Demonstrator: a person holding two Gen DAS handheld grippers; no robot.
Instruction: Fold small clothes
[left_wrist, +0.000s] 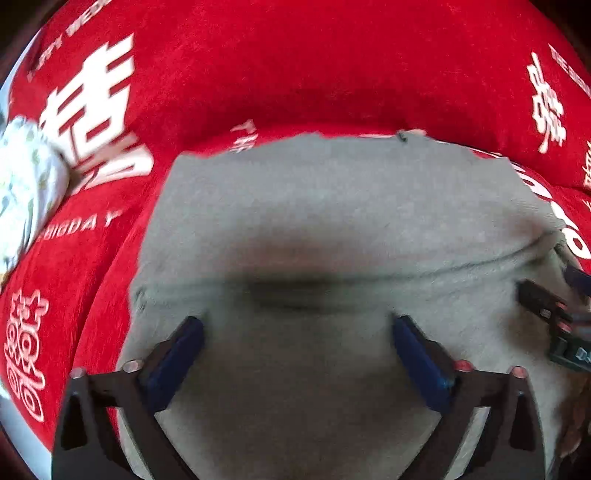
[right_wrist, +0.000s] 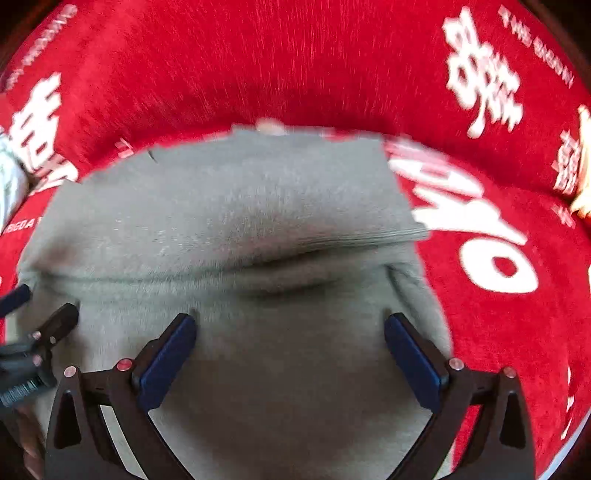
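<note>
**Both grippers open above a folded grey garment on a red cloth**

The grey garment (left_wrist: 332, 206) lies flat on a red cloth (left_wrist: 295, 66) that has large white characters and some white Latin letters printed on it. The garment looks like soft knitted fabric. One layer is folded over another, and the fold edge runs across it from side to side, with a dark shadow under its middle part. In the right wrist view the same garment (right_wrist: 229, 192) shows a ribbed hem at the right end of this upper layer.

The left gripper (left_wrist: 297, 328) stands wide open over the near part of the garment. Its blue pads (left_wrist: 177, 362) are well apart and no fabric is pinched between them. The right gripper (right_wrist: 290, 326) is also spread wide, with its blue pads (right_wrist: 413, 358) apart and nothing held between them. Each gripper appears at the edge of the other camera's view, so they are side by side over the garment.

At the far left on the red cloth lies a white cloth with a small pattern (left_wrist: 26, 184), apart from the grey garment. Both pictures are blurred.
</note>
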